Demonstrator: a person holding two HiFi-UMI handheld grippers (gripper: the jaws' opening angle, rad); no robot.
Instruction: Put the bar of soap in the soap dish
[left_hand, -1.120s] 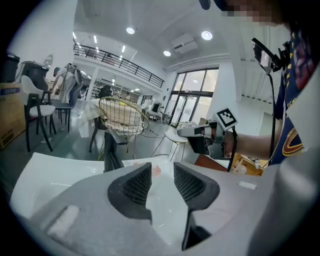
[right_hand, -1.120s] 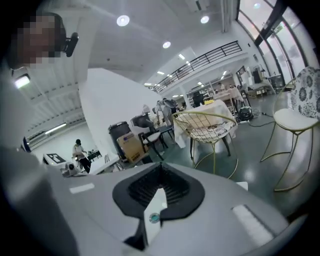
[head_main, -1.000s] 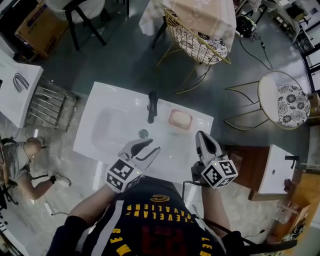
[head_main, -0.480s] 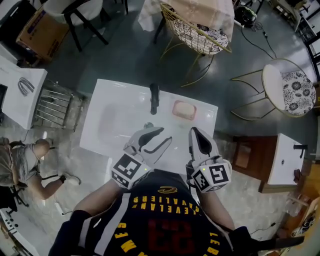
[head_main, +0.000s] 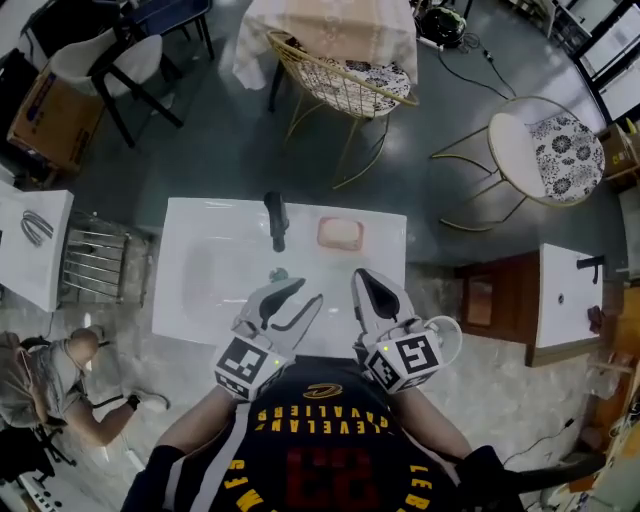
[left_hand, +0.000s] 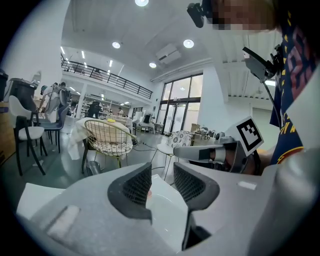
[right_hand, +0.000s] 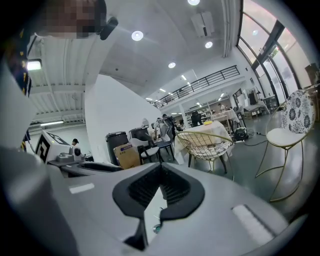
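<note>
Left gripper — jaws well apart, nothing between them; held over near edge of white basin. Right gripper — jaws pressed together, empty; just beside left gripper, over same edge. Pinkish soap dish on basin's far rim, right of black faucet. Pale bar of soap appears to lie in dish, well apart from both grippers.

The soap dish, a pink rounded rectangle, lay flat on the back ledge of the white basin, just to the right of the black tap. And inside it sat the bar of soap, paler and creamy, lying flat and filling most of the dish.
</note>
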